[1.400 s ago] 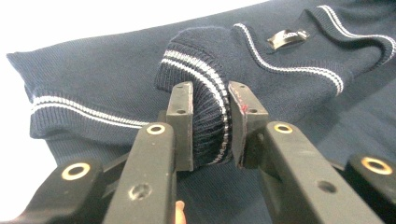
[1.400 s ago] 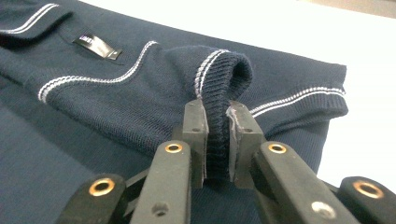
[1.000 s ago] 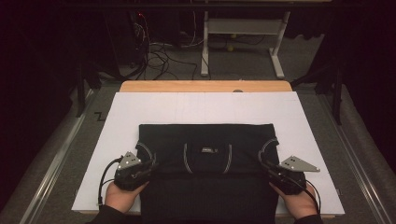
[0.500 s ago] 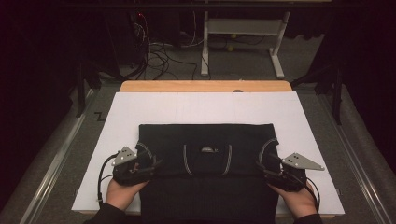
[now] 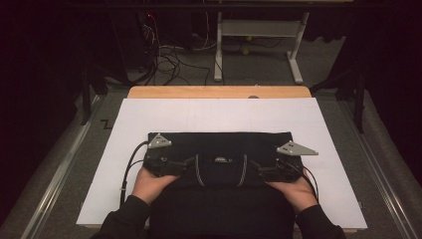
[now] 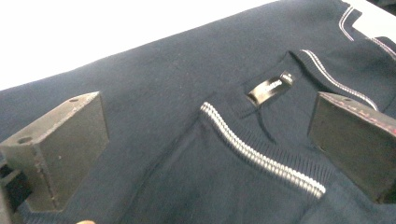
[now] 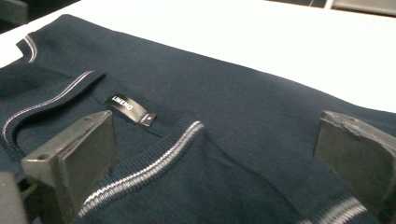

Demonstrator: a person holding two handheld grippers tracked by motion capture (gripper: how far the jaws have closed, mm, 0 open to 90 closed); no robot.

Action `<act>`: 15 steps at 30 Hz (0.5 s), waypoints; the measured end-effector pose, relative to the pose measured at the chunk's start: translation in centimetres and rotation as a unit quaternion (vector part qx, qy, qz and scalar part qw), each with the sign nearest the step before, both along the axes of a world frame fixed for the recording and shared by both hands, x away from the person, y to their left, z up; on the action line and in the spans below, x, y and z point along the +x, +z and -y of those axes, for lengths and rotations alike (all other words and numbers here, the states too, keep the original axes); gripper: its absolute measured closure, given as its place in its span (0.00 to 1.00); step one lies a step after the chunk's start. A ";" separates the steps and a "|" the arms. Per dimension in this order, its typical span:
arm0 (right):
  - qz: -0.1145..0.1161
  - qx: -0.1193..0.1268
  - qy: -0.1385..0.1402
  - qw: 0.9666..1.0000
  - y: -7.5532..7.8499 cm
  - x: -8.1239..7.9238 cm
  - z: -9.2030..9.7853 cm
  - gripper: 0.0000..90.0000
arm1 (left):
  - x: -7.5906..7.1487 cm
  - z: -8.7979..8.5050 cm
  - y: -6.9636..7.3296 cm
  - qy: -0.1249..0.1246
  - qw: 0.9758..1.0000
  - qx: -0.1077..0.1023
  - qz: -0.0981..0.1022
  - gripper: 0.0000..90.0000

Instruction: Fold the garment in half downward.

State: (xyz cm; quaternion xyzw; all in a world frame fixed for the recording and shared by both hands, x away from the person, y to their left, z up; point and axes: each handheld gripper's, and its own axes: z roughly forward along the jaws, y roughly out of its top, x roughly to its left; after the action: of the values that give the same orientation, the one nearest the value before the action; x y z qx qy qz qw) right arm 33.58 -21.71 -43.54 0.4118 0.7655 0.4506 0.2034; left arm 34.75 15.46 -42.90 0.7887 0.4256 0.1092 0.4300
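Observation:
A dark navy sweater (image 5: 219, 149) lies flat on the white tabletop (image 5: 219, 114), its collar with white striped trim (image 6: 261, 158) and black neck label (image 7: 130, 108) between my hands. My left gripper (image 5: 185, 163) hovers over the sweater's left side and points inward at the collar. Its jaws (image 6: 205, 116) have just been opening and stand wide apart, with fabric under them but nothing pinched. My right gripper (image 5: 258, 169) mirrors it on the right side. Its jaws (image 7: 212, 140) have also just been opening and are wide, with only cloth beneath.
A wooden strip (image 5: 219, 92) borders the table's far edge. Metal rails (image 5: 64, 169) run along both sides. Beyond the table are floor cables (image 5: 164, 55) and a white desk frame (image 5: 259, 35). Bare white tabletop surrounds the sweater.
Both grippers have let go, opened wide and moved away from me and slightly inward, from the sweater's outer edges toward the collar. The sweater lies still.

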 end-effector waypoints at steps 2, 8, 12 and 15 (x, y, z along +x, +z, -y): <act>-0.005 -0.006 0.007 1.000 0.0 0.4 -0.5 0.00 | 0.5 0.6 0.3 -0.002 1.000 0.010 -0.001 0.00; -0.028 -0.026 0.006 0.999 -0.5 1.9 -1.7 0.04 | 2.1 2.0 0.1 -0.011 0.999 0.037 -0.023 0.00; -0.046 -0.034 0.002 0.998 -1.1 2.8 -1.9 0.21 | 2.6 2.2 -0.6 -0.016 0.998 0.049 -0.037 0.29; -0.069 -0.034 0.006 0.997 -1.6 3.3 -2.3 0.43 | 2.9 3.0 -1.4 -0.013 0.996 0.072 -0.045 0.34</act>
State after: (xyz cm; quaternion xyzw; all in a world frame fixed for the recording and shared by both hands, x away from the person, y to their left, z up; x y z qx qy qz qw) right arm 36.87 -19.42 -45.10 0.4306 0.7950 0.3957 0.1611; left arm 37.62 12.43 -44.28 0.8272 0.4251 0.0984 0.3540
